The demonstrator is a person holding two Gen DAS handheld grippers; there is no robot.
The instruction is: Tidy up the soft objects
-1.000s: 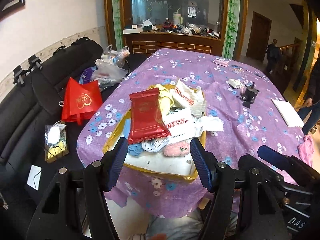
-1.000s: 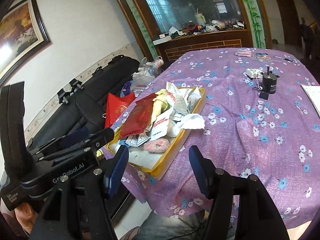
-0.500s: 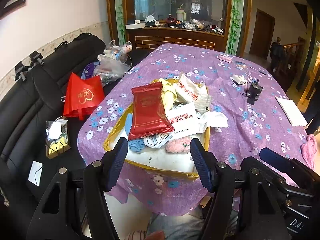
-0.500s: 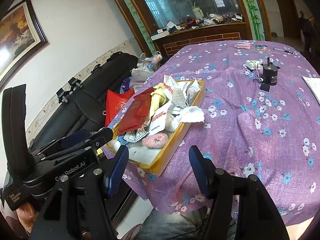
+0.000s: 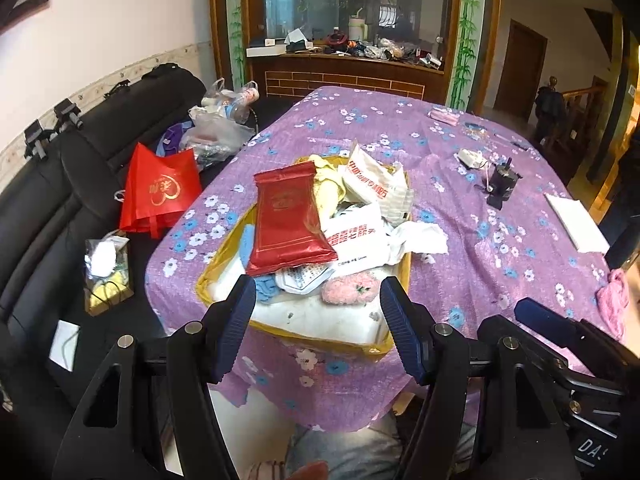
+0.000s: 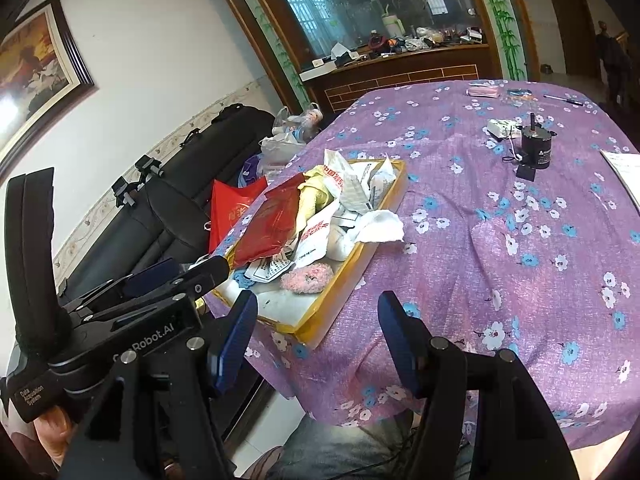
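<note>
Left wrist view: purple flowered cloth-covered surface (image 5: 500, 240) and shallow yellow cardboard tray (image 5: 394, 346) of heaped soft items, red foil pouch (image 5: 286, 220) uppermost, unchanged over the last second; left tool (image 5: 318, 328) and right tool (image 6: 316, 336) still gape empty, sorting unstarted.

A red packet (image 5: 286, 220) covers much of the pile in the yellow tray (image 5: 384, 350), hiding what lies beneath. Printing on the white bags (image 5: 352, 236) is too small to read. Clutter on the far shelf (image 5: 360, 46) blurs together. A white pad (image 6: 628, 172) is cut off by the right edge.
</note>
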